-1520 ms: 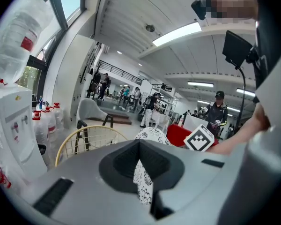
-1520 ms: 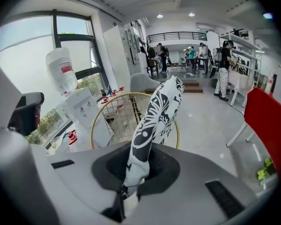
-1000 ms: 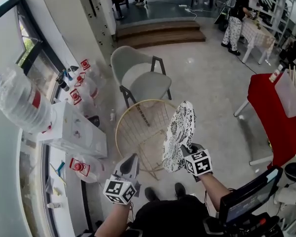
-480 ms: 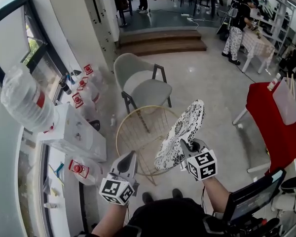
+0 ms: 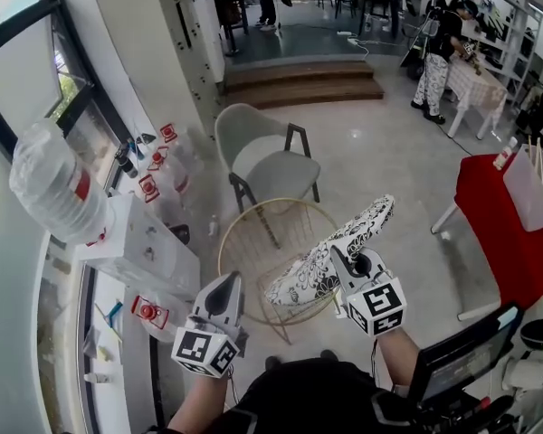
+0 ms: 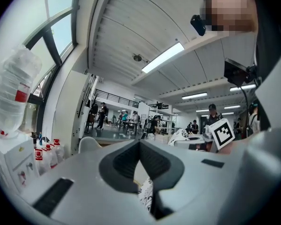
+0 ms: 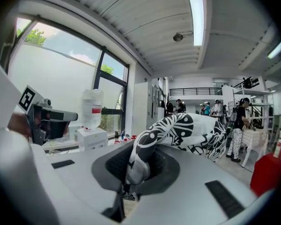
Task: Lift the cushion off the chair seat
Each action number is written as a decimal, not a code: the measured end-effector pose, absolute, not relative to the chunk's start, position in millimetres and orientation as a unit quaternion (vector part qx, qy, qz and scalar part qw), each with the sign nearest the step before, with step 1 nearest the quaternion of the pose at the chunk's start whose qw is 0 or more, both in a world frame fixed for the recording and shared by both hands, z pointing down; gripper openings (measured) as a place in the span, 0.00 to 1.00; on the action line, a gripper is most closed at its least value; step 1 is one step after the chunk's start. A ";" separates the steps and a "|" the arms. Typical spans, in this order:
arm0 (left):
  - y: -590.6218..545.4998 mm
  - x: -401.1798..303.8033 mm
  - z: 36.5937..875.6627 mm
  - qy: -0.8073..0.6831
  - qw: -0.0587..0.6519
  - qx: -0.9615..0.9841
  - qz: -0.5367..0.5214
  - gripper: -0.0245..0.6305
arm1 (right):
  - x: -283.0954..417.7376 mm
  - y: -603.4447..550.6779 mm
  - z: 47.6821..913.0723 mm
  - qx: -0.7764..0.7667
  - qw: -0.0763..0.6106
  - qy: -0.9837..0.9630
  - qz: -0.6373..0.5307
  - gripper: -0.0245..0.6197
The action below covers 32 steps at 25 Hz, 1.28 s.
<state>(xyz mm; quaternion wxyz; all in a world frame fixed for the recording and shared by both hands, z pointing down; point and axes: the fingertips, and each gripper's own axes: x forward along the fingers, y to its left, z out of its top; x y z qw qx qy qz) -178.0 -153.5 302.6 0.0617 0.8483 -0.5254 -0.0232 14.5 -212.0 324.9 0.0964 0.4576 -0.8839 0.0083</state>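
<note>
Now our right gripper pinches the cushion by its edge, clear above the chair; it seems light and floppy, so the edge suits; our left gripper is closed, empty.

No words or numbers legible anywhere, red-and-white labels on the clear plastic bottles ahead and left of the left gripper too small to read, black-and-white square markers on the gripper cubes showing patterns only

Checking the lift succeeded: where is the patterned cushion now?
Head view, right of centre: the cushion is gripped at its edge by the jaws of the right gripper, held tilted in the air over the round wire chair, off its seat.
</note>
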 end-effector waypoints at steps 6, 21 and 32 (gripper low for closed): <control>-151.5 -179.7 298.5 -0.533 0.051 0.844 -0.025 0.05 | 11.7 -208.6 314.9 0.459 0.085 -0.884 0.007 0.07; -150.2 -178.1 301.7 -0.532 0.053 0.845 -0.010 0.05 | 13.3 -203.1 309.6 0.462 0.085 -0.883 0.017 0.07; -139.7 -180.1 303.2 -0.537 0.057 0.842 -0.009 0.05 | 12.1 -196.1 308.9 0.460 0.088 -0.883 0.018 0.07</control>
